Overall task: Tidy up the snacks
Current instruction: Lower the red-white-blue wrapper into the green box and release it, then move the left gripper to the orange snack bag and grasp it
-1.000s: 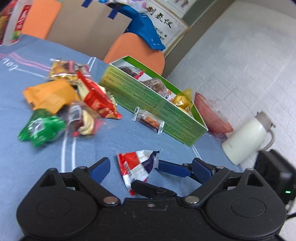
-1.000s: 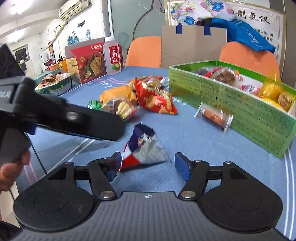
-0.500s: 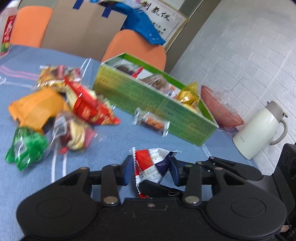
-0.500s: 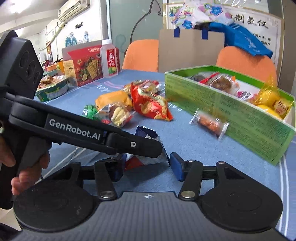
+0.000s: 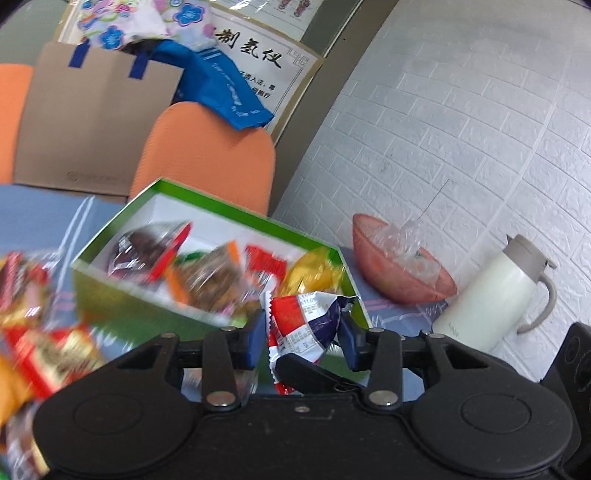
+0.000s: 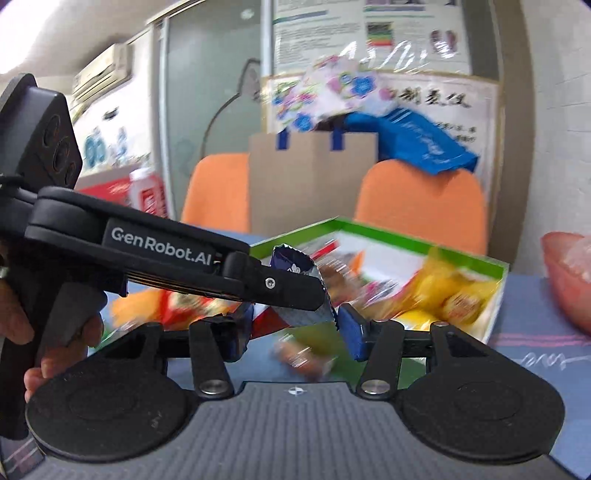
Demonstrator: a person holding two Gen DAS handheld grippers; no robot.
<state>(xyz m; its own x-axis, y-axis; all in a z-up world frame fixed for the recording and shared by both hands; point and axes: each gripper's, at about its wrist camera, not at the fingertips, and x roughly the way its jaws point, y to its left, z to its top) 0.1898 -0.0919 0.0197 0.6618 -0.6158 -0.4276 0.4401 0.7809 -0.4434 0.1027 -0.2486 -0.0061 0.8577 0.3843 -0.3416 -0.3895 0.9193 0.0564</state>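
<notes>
Bowl (image 5: 400, 266), thermos (image 5: 484, 295) beside box (image 5: 236, 218), snacks blurred

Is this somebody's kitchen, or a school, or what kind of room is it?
Probably an office or meeting room, not a kitchen. Orange chairs stand round a blue-covered table, printed posters hang on the wall, and an air conditioner sits up high.

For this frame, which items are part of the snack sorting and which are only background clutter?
In the job:
- red, white and blue snack packet, gripped by both the left claw and right claw
- green box holding snacks
- loose snacks

Just lying about:
- pink bowl
- white thermos
- cardboard bag
</notes>
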